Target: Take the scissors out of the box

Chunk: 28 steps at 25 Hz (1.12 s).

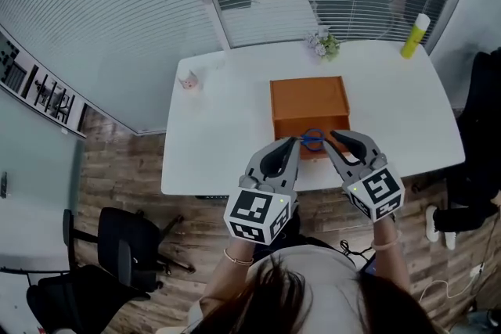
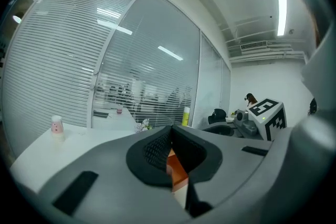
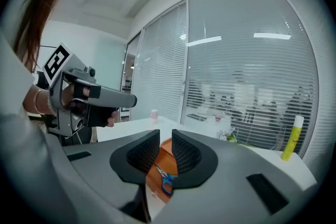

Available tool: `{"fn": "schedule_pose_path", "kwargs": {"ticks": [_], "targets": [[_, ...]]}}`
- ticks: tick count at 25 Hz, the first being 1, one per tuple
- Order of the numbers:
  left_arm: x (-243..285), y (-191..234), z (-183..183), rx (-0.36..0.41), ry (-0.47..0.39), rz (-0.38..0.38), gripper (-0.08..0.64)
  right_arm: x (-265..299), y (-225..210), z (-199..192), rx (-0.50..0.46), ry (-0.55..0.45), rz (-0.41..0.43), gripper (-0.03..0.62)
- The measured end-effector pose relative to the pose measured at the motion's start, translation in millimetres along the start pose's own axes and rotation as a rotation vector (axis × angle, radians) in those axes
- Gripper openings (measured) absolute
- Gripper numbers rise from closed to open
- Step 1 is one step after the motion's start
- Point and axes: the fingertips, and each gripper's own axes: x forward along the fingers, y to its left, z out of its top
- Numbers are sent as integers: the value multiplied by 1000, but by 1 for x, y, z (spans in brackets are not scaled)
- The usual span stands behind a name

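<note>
We see the scissors [image 1: 313, 138] [image 3: 166, 181] lying flat on the orange at the near end of the box [image 1: 309, 98], mid-desk. The blue handles sit to the right and the blades run left and a bit far, so the long axis goes approx. along the box's near edge. Can't tell whether they rest inside or on the rim.

Both hands are held low at the near edge of the desk [image 1: 211, 129], w/ the tongs aimed far at the box and the marker cubes tipped up.

The left tongs [image 1: 291, 143] [image 2: 171, 128] are clenched tip to tip on nothing, w/ a sliver of box showing below the tips. The right tongs [image 1: 335, 138] [image 3: 166, 136] are released, a narrow gap btwn the pads, and the scissors show through it further off, untouched.

The left hand [image 3: 79, 105] wraps its handle in the right gripper view. From the head view both hands are mostly hidden under the cubes, and the blade tips are lost beside the left tongs.
</note>
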Motion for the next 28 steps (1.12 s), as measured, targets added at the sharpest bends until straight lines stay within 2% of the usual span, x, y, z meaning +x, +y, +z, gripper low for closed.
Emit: {"fn": "schedule_pose_path", "kwargs": {"ticks": [14, 28], "targets": [[25, 49, -6, -22, 18, 30, 17, 45, -6, -47, -112, 191, 132, 123], [41, 83, -20, -55, 51, 48, 17, 84, -7, -102, -202, 395, 253, 133]]}}
